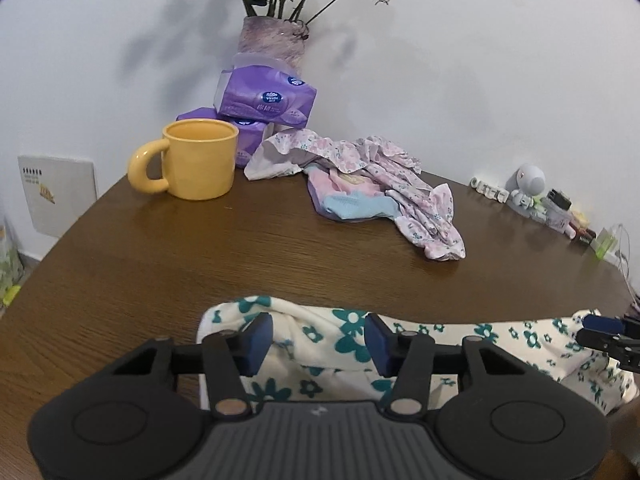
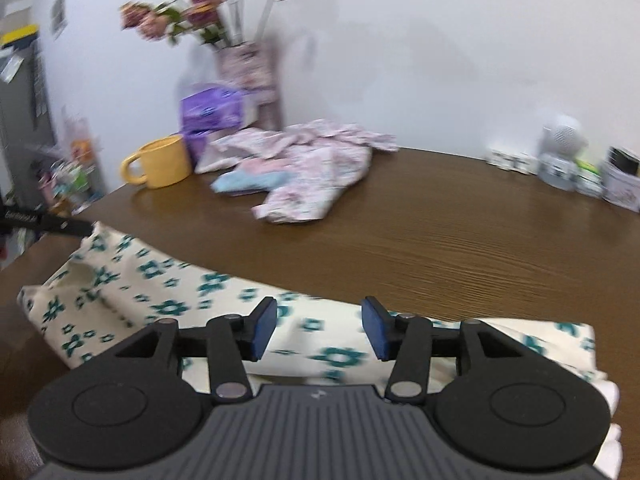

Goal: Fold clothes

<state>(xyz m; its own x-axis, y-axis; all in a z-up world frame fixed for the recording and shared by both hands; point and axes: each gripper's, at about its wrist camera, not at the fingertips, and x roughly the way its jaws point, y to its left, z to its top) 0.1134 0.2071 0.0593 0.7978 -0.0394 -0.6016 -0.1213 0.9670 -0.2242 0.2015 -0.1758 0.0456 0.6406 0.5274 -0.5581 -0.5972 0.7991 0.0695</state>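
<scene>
A cream cloth garment printed with teal flowers [image 2: 224, 300] lies flat along the near edge of the brown wooden desk [image 2: 460, 240]. The left claw [image 1: 319, 340] and the right claw [image 2: 319, 330] both hang over it, fingers spread wide, gripping nothing. Further back sit a crumpled pink floral garment [image 1: 384, 184] and a yellow ceramic mug [image 1: 200, 160].
</scene>
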